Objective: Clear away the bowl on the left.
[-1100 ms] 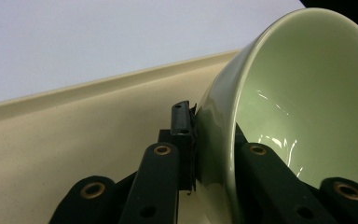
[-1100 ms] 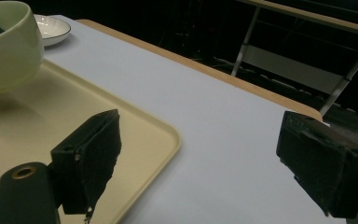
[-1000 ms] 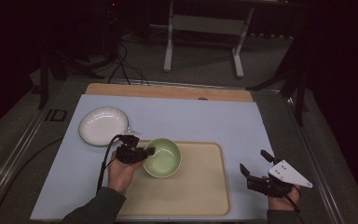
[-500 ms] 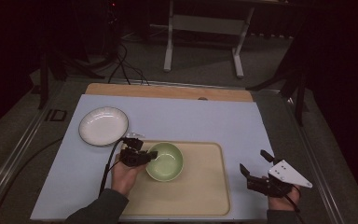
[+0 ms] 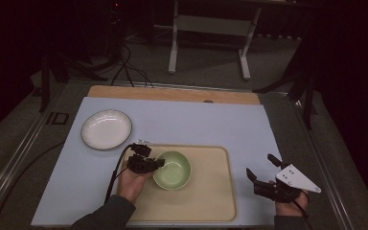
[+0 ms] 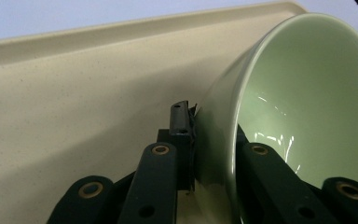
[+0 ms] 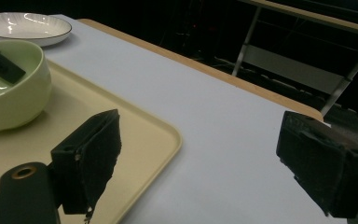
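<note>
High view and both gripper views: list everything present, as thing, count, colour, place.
bowl: one, pale green, on the tray's left part, rim pinched by the left hand-held gripper.
tray: one, cream, on the mat's near middle.
plate: one, white with dark rim, on the mat, far left of the tray.
mat: one, pale blue-white, covering the table.
left hand-held gripper: one, black, shut on the bowl's wall.
right hand-held gripper: one, black, open, right of the tray.

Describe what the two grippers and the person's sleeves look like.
Both grippers are black with two jaws and brass-coloured rivets at the linkages. The left gripper trails a black cable back along a dark grey sleeve. The right gripper carries a pale grey three-cornered plate with small dark holes.
</note>
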`<state>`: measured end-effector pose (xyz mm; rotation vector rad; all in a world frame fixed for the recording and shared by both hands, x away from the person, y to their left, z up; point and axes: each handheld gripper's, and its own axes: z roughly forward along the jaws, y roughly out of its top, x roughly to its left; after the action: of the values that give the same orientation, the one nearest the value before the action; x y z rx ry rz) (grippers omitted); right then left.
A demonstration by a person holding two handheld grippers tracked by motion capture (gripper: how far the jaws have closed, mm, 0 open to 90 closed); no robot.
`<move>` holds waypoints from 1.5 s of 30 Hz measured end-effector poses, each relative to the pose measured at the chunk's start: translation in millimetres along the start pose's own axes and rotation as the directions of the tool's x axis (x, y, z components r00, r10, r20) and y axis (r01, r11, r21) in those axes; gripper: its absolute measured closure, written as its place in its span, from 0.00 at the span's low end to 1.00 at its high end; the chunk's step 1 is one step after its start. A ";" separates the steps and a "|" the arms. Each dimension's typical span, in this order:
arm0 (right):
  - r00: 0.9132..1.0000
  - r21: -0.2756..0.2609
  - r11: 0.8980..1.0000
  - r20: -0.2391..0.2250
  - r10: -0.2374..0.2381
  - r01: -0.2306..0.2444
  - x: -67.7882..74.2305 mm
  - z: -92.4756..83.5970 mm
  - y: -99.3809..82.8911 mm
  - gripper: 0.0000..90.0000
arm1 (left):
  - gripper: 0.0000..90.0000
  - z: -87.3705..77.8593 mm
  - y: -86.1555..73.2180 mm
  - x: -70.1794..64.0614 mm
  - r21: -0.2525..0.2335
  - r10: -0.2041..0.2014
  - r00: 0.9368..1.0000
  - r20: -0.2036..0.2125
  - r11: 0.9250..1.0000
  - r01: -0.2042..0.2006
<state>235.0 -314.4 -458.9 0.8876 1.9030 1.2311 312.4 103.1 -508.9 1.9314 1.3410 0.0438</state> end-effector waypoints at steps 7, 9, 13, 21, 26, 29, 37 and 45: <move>1.000 0.001 1.000 -0.001 0.000 0.000 0.0 0.2 -0.1 0.15 | 0.91 4.4 -0.4 -1.2 0.016 -0.009 0.999 0.035 1.000 0.009; 1.000 0.001 1.000 -0.001 0.000 0.000 -0.1 0.3 -0.1 0.15 | 0.91 5.4 -0.4 -1.0 0.016 -0.006 0.999 0.034 1.000 0.006; 1.000 0.003 1.000 -0.002 0.000 0.000 0.2 0.7 -0.1 0.15 | 0.91 7.8 0.5 1.1 0.019 -0.013 0.999 0.047 1.000 0.012; 1.000 0.004 1.000 -0.002 -0.002 0.002 0.0 0.9 -0.2 0.15 | 0.85 12.7 1.1 2.8 0.019 -0.024 0.999 0.049 1.000 0.023; 1.000 0.005 1.000 -0.002 -0.003 0.003 0.1 0.9 -0.2 0.15 | 0.73 4.0 5.3 3.1 -0.034 -0.011 0.998 0.063 0.999 0.013; 1.000 0.006 1.000 -0.001 -0.004 0.004 0.1 1.0 -0.2 0.15 | 0.66 -5.1 8.8 4.0 -0.071 0.000 0.998 0.057 0.997 0.004; 1.000 0.007 1.000 -0.001 -0.004 0.004 0.2 1.0 -0.1 0.15 | 0.57 -28.6 15.8 9.4 -0.150 0.025 0.999 0.031 0.988 -0.020; 1.000 0.006 1.000 -0.001 -0.003 0.004 0.1 0.8 -0.1 0.15 | 0.52 -54.9 21.4 8.1 -0.235 0.063 0.995 -0.075 0.969 -0.079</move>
<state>235.6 -314.0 -459.3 0.8866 1.9095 1.2246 309.2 137.4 -460.5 1.7866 1.2474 0.2942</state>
